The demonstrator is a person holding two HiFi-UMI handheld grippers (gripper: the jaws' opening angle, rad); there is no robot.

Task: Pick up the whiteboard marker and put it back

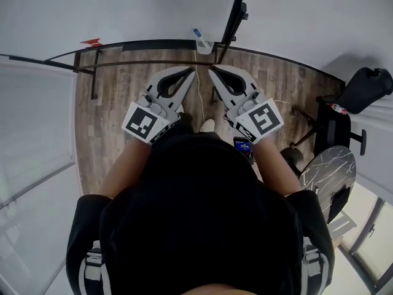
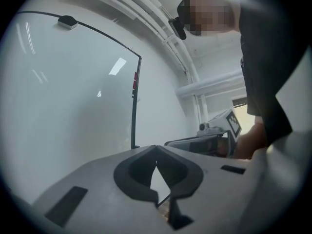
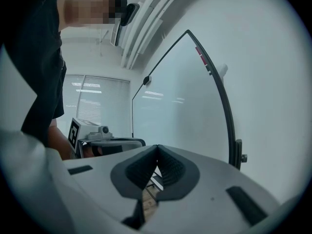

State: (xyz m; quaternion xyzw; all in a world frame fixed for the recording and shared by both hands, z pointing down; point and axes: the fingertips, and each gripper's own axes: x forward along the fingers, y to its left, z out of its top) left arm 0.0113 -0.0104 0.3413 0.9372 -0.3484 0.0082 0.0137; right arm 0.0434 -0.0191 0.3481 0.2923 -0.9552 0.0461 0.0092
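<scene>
Both hands are out in front of me, level, aimed at the whiteboard. Left gripper: fingers clenched tip to tip with nothing between them, only board and floor showing through the gap behind the tips. Right gripper: same, fingers pressed together and empty. In the head view the two grippers sit side by side, tips angled toward each other, close but not touching.

The whiteboard marker has a white body and a blue cap. It leans in a small white holder at the board's bottom edge, beside the black frame post. It's just ahead of both sets of tips, roughly between them, and clear of them.

There's a red item on the board's lower rail, far left. Wood-plank floor below. A black chair and a round marble-top table are off to my right, well apart from the marker.
</scene>
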